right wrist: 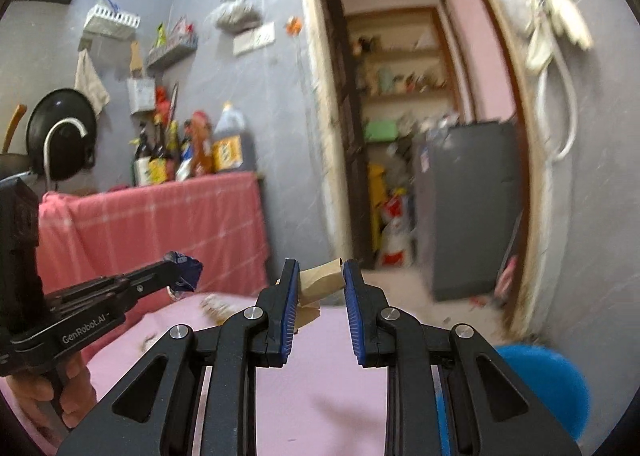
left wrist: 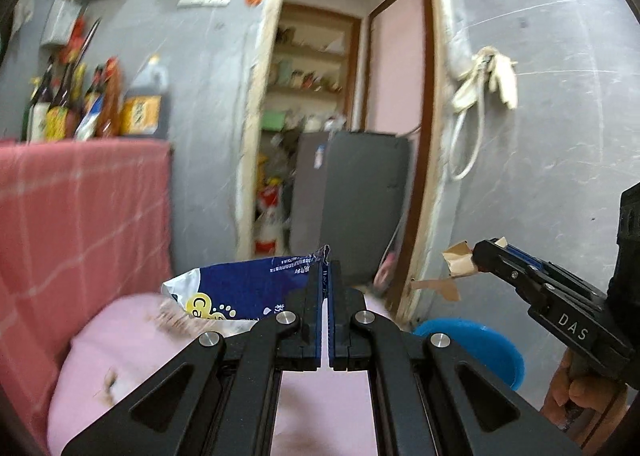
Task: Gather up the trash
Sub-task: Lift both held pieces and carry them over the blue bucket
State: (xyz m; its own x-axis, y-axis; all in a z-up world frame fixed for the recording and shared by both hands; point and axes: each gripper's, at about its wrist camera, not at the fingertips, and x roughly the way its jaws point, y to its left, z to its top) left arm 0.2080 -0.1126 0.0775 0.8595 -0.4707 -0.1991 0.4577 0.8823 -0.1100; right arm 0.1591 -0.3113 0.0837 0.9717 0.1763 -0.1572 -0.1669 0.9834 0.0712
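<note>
Flanking pink table [right wrist: 320, 396]: blue stool [right wrist: 560, 388].

Glossy blue plastic wrapper [left wrist: 244, 284], matt brown paper scrap [right wrist: 322, 280], pink checked cloth [left wrist: 80, 215], smooth grey wall tiles [left wrist: 540, 135]

Two black grippers: the left gripper [left wrist: 325, 280] and the right gripper [right wrist: 321, 276]. Two pieces of trash: one blue wrapper [left wrist: 248, 288], lower centre, and one brown paper scrap [right wrist: 322, 279]. One blue stool [right wrist: 548, 388], lower right. One dark pan lid [right wrist: 62, 133], at left. One grey cabinet [right wrist: 468, 207] in the doorway.
</note>
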